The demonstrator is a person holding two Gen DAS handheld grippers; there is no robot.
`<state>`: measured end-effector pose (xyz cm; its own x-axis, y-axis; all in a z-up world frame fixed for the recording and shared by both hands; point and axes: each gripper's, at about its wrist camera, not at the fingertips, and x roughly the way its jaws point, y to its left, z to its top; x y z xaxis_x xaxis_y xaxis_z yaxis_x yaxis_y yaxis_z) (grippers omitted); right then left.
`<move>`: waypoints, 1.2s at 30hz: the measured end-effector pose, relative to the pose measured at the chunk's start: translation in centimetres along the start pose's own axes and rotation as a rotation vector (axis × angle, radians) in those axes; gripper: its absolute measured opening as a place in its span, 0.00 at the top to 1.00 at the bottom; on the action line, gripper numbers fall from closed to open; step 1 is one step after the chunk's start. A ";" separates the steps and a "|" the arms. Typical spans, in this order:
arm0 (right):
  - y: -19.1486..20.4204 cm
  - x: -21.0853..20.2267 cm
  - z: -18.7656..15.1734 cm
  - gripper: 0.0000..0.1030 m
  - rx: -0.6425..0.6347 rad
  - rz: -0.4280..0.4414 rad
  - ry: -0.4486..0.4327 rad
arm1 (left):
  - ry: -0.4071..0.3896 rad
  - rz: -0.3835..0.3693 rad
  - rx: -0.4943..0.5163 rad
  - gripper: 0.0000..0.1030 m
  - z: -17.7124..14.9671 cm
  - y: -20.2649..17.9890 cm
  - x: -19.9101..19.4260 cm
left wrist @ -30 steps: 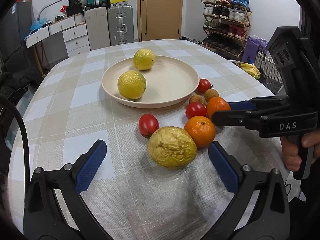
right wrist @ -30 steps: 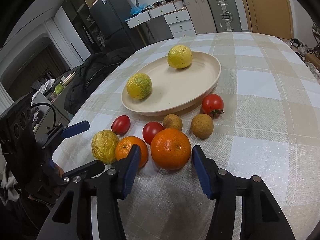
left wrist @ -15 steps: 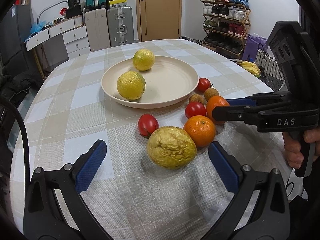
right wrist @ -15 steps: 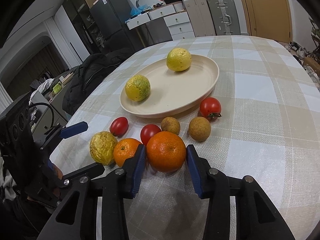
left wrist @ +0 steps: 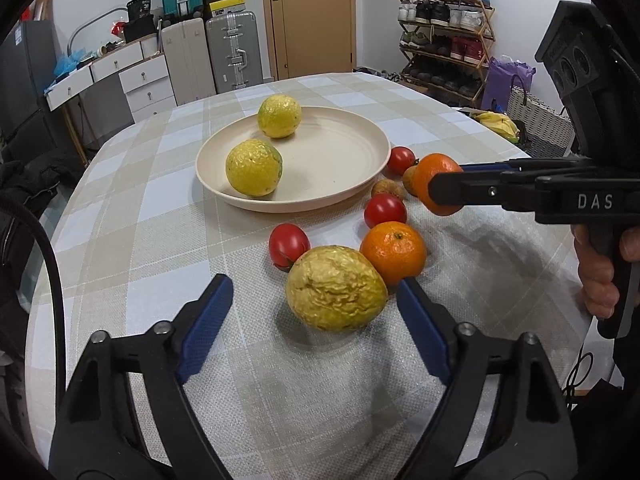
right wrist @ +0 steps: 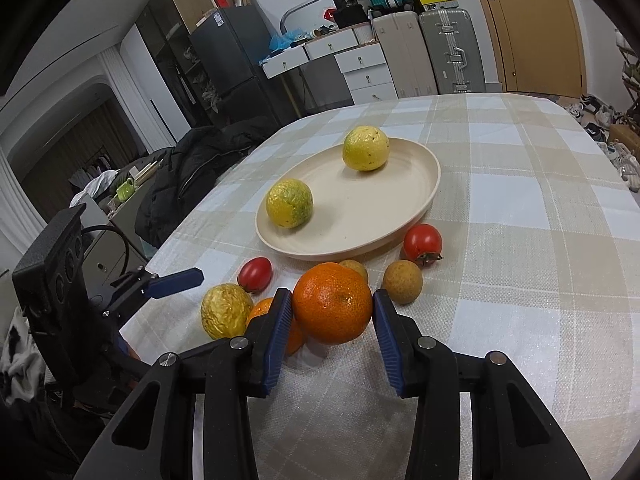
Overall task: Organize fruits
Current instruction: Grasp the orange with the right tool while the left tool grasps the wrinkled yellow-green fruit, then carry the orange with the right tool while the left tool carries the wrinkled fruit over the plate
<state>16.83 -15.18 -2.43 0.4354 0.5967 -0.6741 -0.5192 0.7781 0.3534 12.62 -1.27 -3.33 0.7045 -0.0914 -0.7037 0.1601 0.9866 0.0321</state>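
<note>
Orange (right wrist: 332, 303): clenched in my right gripper (right wrist: 330, 316).
Wrinkled yellow fruit (left wrist: 336, 293): between my closing left gripper (left wrist: 316, 312) pads, untouched, plate (left wrist: 360, 184) at twelve o'clock.

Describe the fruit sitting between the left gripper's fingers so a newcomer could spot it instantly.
Start at the cream plate on the checked tablecloth, then come to the loose fruit in front of it. Nearest the left gripper, whose jaws have just been closing, sits the wrinkled yellow fruit, not yet pinched. It is the only shrivelled, dull yellow one; its neighbours are a smooth orange and a tomato.
</note>
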 end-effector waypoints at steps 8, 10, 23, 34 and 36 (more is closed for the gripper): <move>0.0 0.0 0.0 0.59 0.000 -0.001 0.001 | 0.016 -0.078 0.003 0.50 -0.1 -0.2 0.1; 0.0 0.0 0.0 0.59 0.000 -0.002 0.000 | 0.016 -0.076 0.009 0.50 -0.1 -0.3 0.1; -0.1 -0.2 0.0 0.59 0.004 -0.002 -0.010 | -0.016 -0.092 0.006 0.52 0.1 -0.1 -0.7; -0.1 -0.1 -0.1 0.59 0.000 -0.002 -0.009 | 0.053 -0.081 0.049 0.52 -0.5 -1.3 0.4; -0.1 -0.1 -0.1 0.59 0.000 -0.002 -0.006 | 0.036 -0.079 0.043 0.52 -0.3 -1.4 0.2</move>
<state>16.81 -15.32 -2.46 0.4408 0.5963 -0.6709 -0.5183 0.7794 0.3521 12.30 -2.64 -3.75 0.6633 -0.1635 -0.7303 0.2448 0.9696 0.0052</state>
